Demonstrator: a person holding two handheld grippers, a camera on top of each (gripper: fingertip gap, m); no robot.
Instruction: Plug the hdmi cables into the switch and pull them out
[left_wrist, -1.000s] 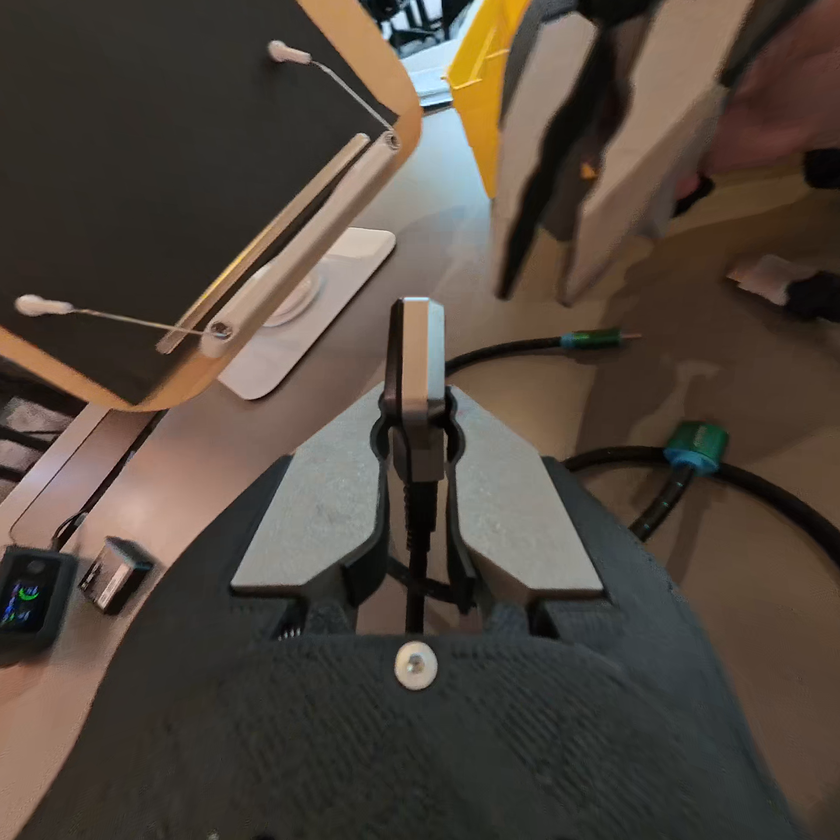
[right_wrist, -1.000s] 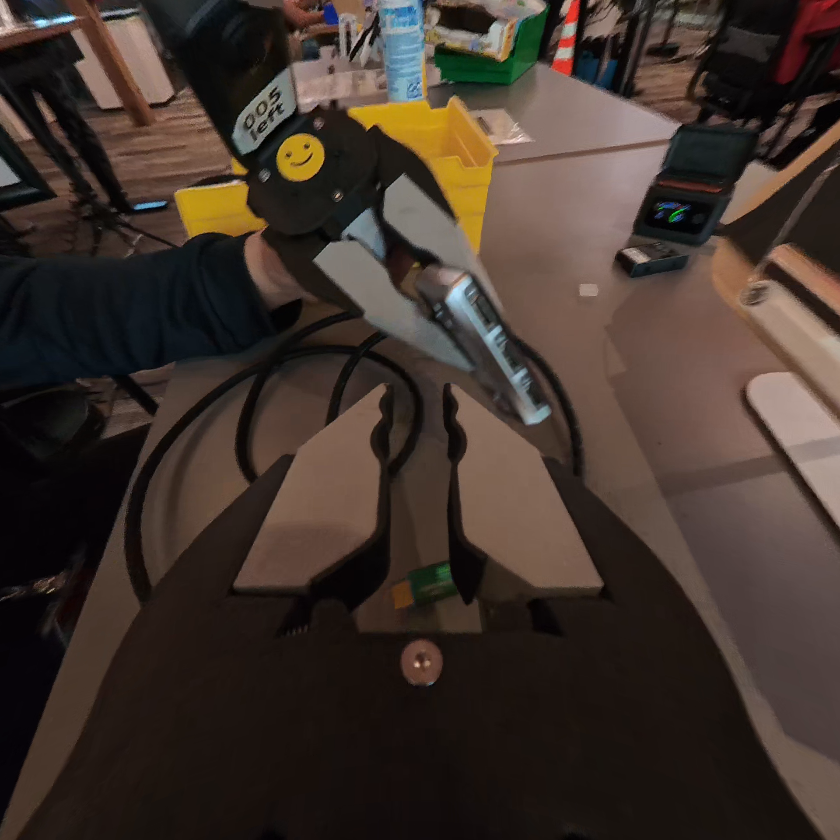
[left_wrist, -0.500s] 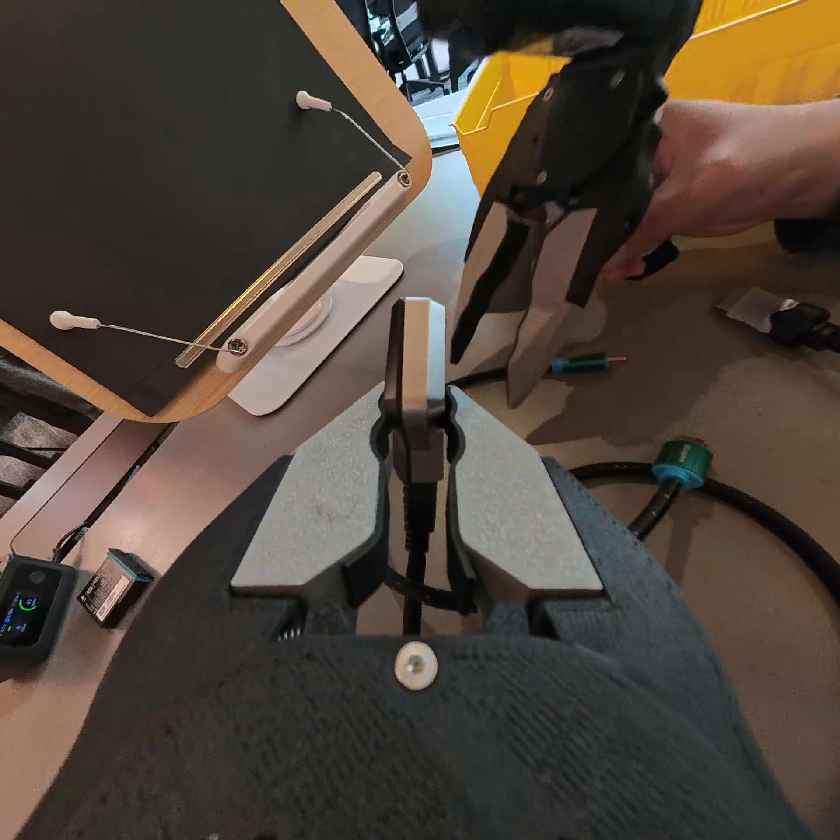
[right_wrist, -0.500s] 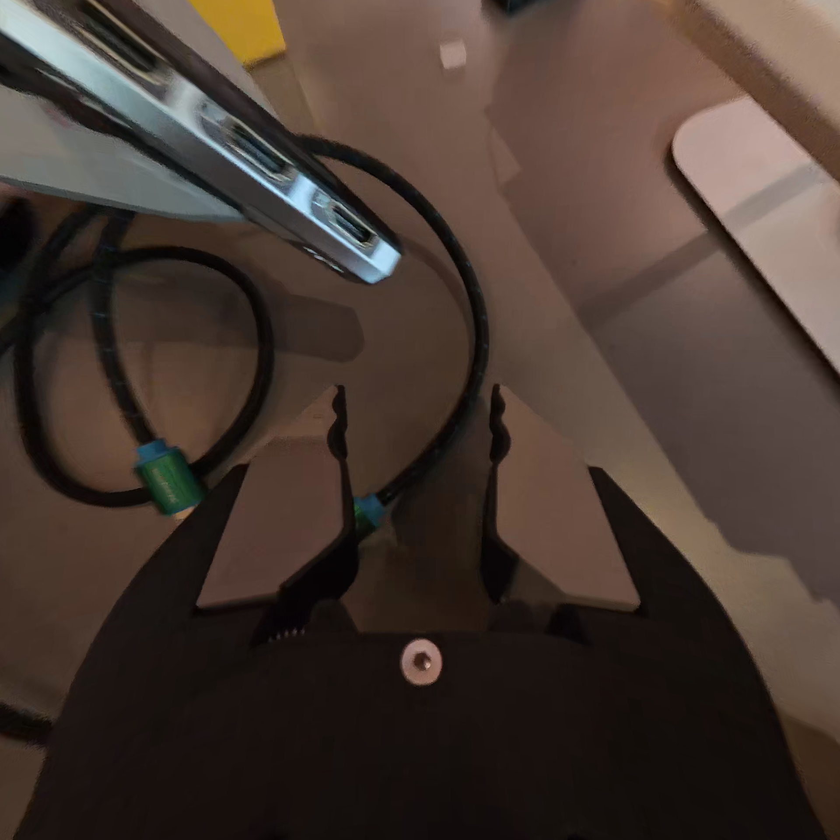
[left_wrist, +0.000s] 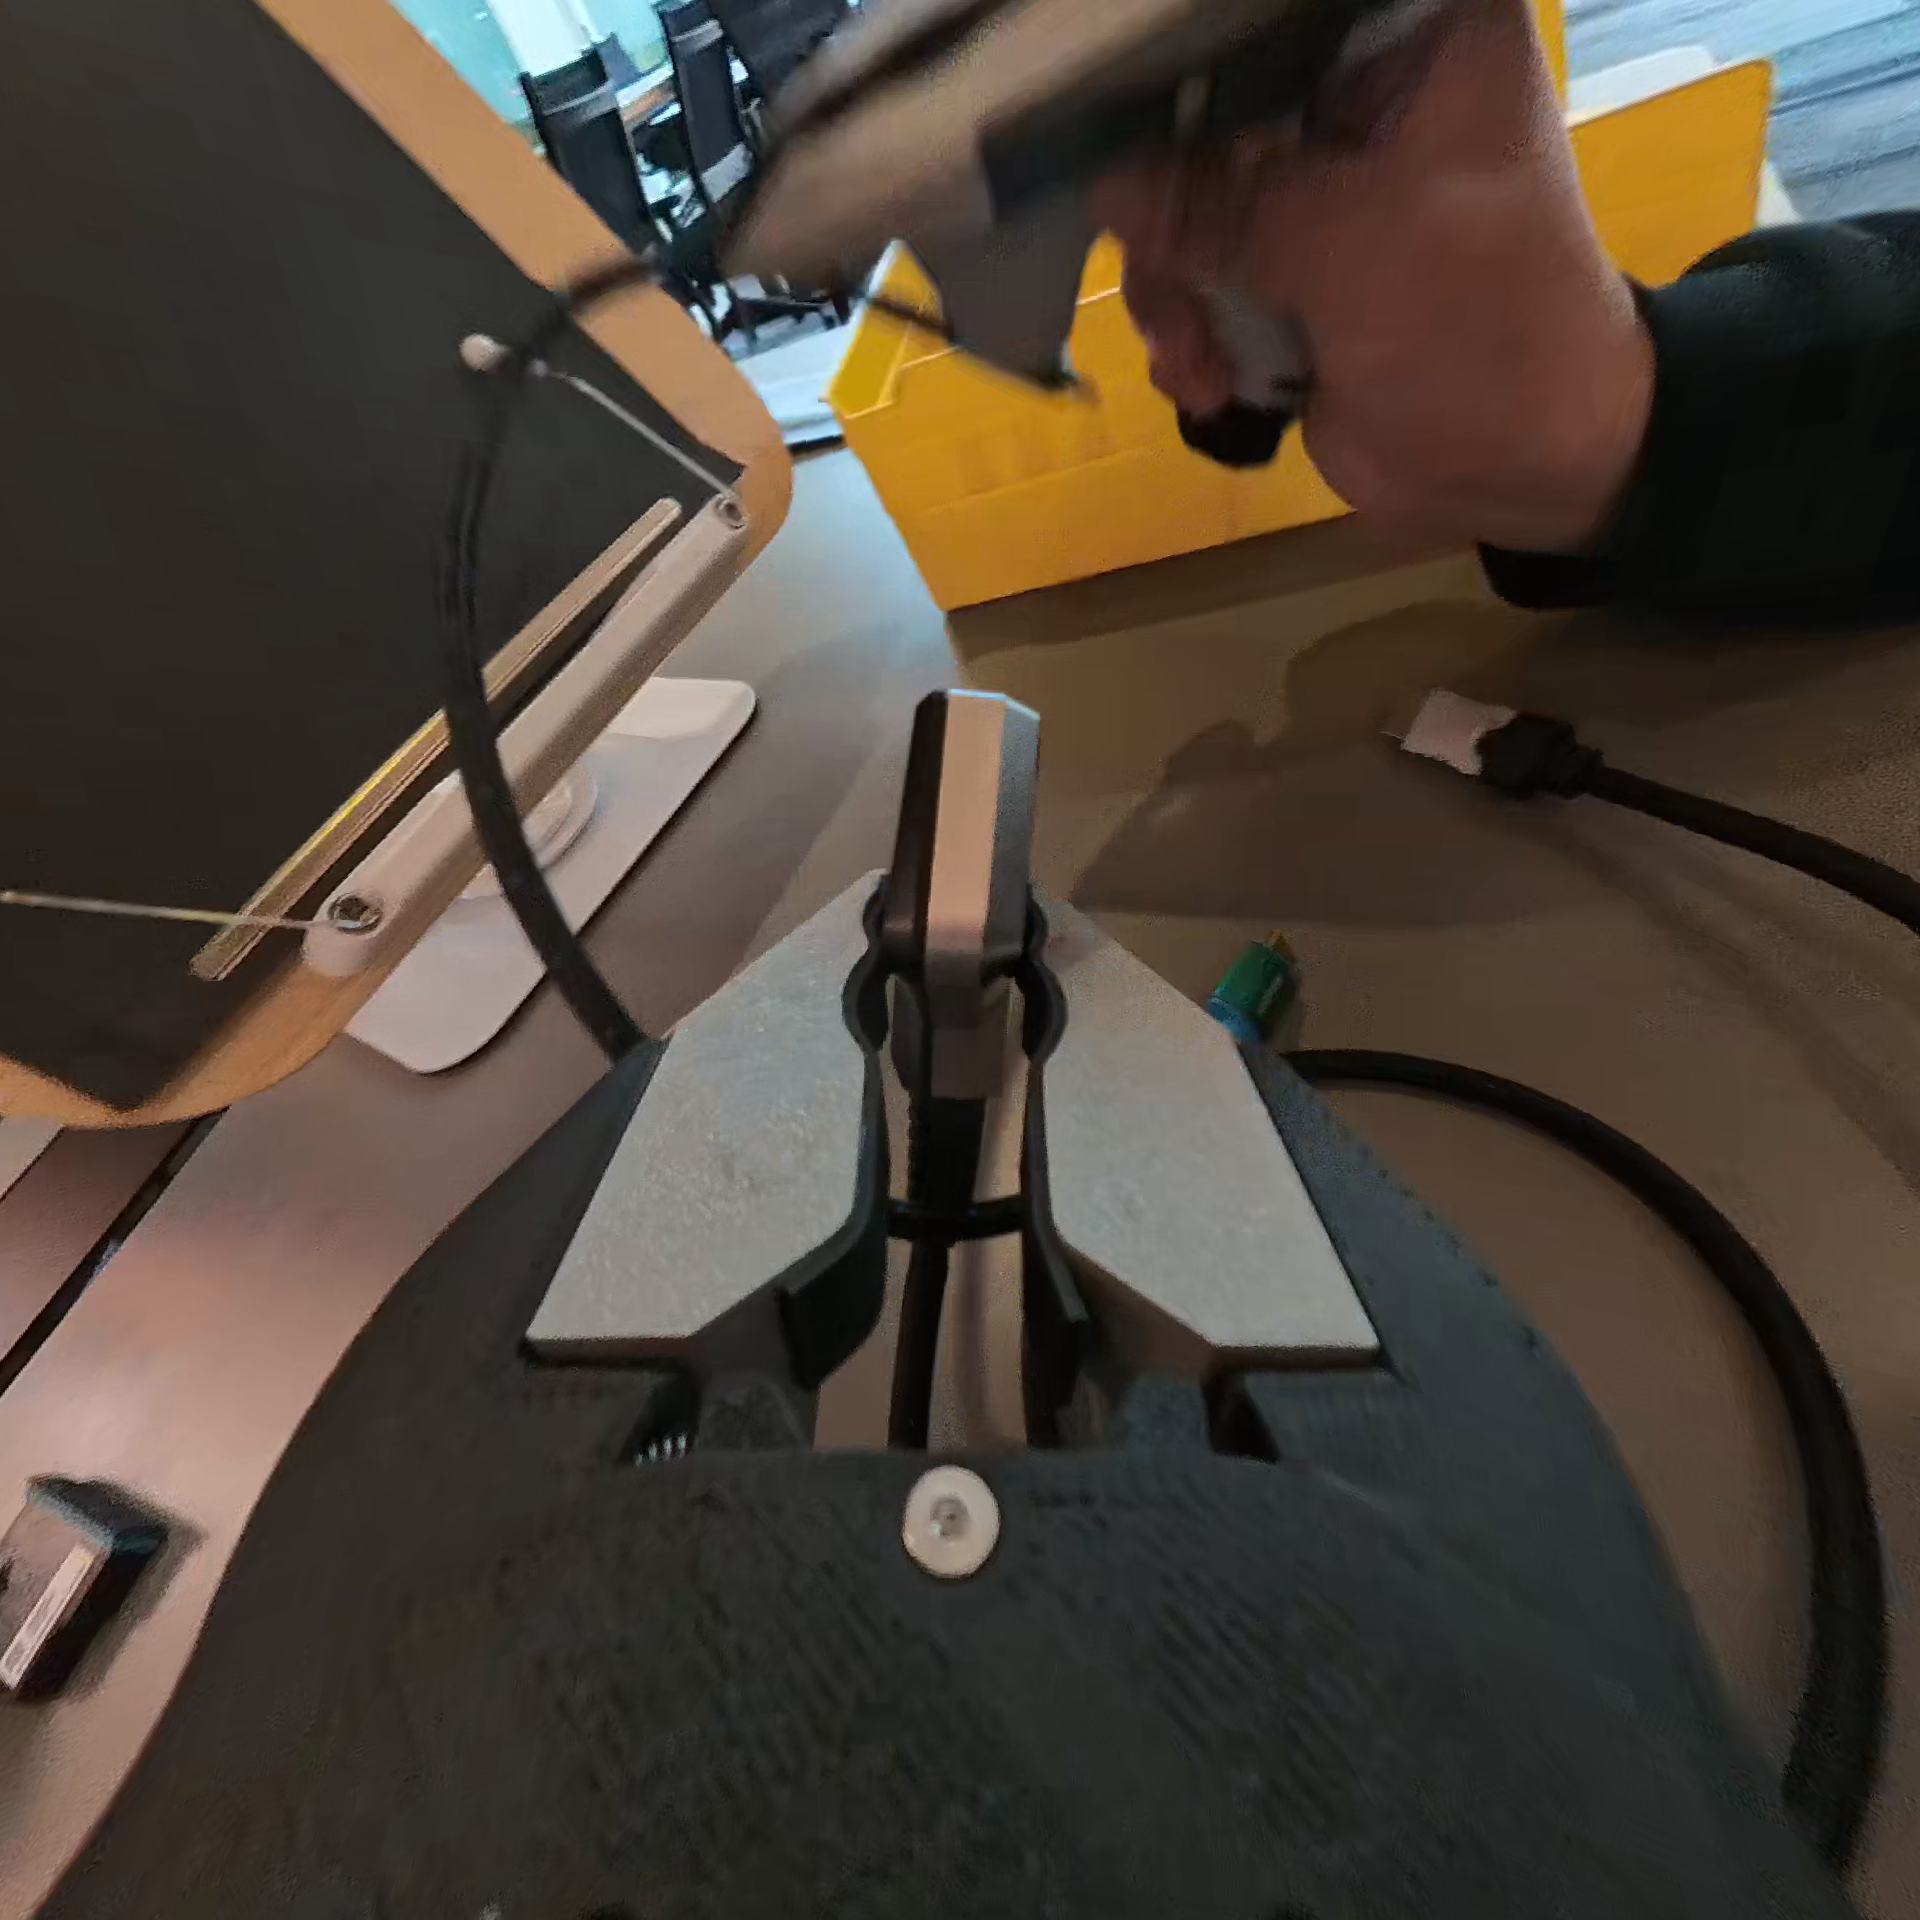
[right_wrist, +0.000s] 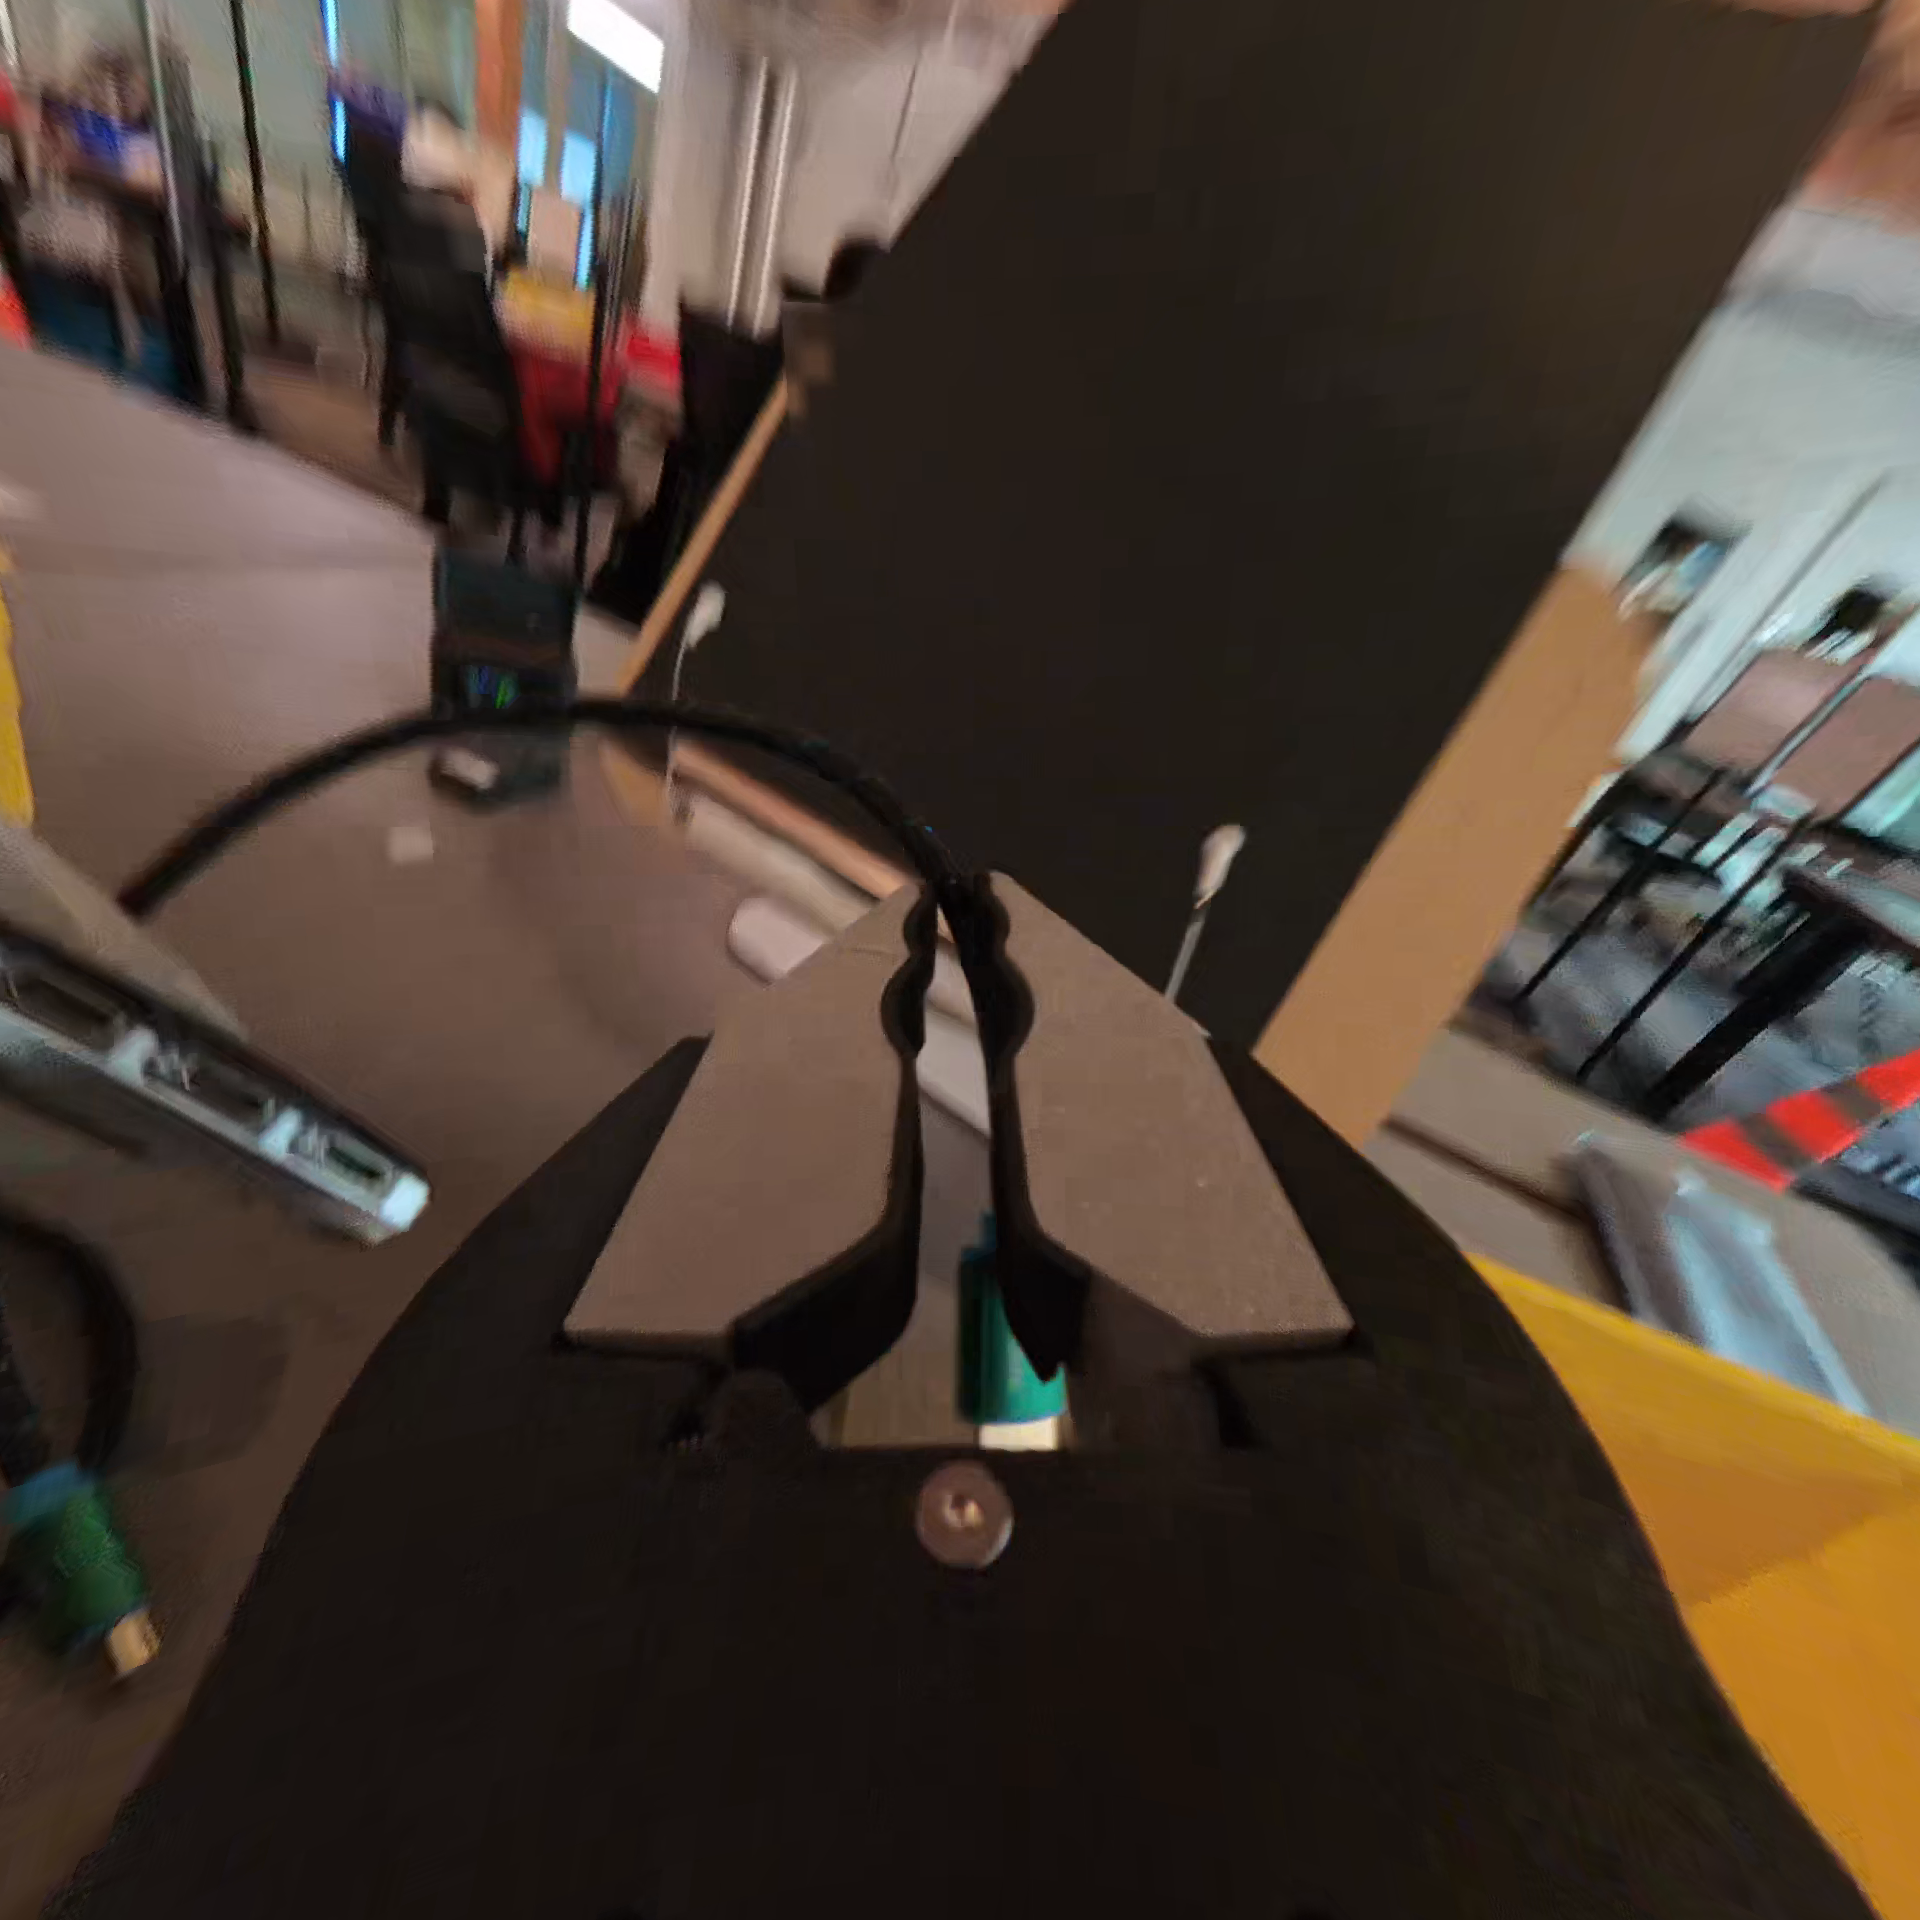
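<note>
My left gripper (left_wrist: 956, 914) is shut on the silver HDMI switch (left_wrist: 971, 831) and holds it edge-on above the table. The switch also shows at the left of the right wrist view (right_wrist: 208, 1101), its ports facing my right gripper. My right gripper (right_wrist: 956, 894) is shut on a black braided cable (right_wrist: 644, 717) just behind its green plug (right_wrist: 1003, 1340), which lies between the finger roots. In the left wrist view that gripper is a blur at the top, and the cable (left_wrist: 483, 727) hangs from it. A second green plug (left_wrist: 1252, 982) lies on the table; it also shows in the right wrist view (right_wrist: 83, 1548).
A black panel with a wooden rim (left_wrist: 208, 520) stands on a white base (left_wrist: 582, 831) at the left. A yellow bin (left_wrist: 1091, 488) stands behind. A cable with a white-taped plug (left_wrist: 1475, 732) lies at the right. A person's hand (left_wrist: 1455, 343) holds the right gripper. A small display device (right_wrist: 504, 644) stands on the table. Some 15 centimetres of space lies between my two pairs of fingers.
My right gripper came down open over the cable on the table, shut on it behind the green plug and lifted it. My left gripper kept hold of the switch.
</note>
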